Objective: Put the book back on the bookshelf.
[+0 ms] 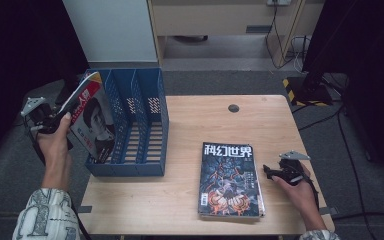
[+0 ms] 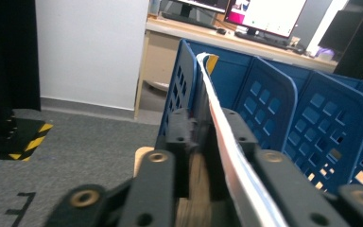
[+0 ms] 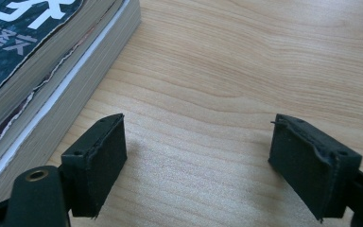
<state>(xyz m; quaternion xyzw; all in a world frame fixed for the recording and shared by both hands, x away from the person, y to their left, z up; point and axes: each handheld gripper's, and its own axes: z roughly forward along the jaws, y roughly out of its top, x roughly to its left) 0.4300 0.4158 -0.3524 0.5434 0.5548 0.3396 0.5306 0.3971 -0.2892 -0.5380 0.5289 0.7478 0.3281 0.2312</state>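
Observation:
A red-and-grey magazine [image 1: 92, 120] stands tilted in the leftmost slot of a blue file holder [image 1: 145, 125] at the table's left edge. My left gripper [image 1: 55, 120] is at its upper left edge. In the left gripper view the magazine [image 2: 227, 142] runs between the jaws of the left gripper [image 2: 209, 124]. It leans on the right jaw, with a gap to the left one. A stack of dark sci-fi magazines [image 1: 230, 180] lies flat at the front of the table. Just right of the stack, my right gripper [image 1: 270, 172] rests low, open. Its jaws [image 3: 198, 161] hold nothing over bare wood, beside the stack [image 3: 38, 71].
The wooden table [image 1: 205, 120] has a round cable hole [image 1: 233, 108] near its far edge. The holder's other slots [image 2: 264, 104] stand beside the magazine. Grey carpet, yellow-black tape [image 1: 292, 90], cables and dark stands surround the table.

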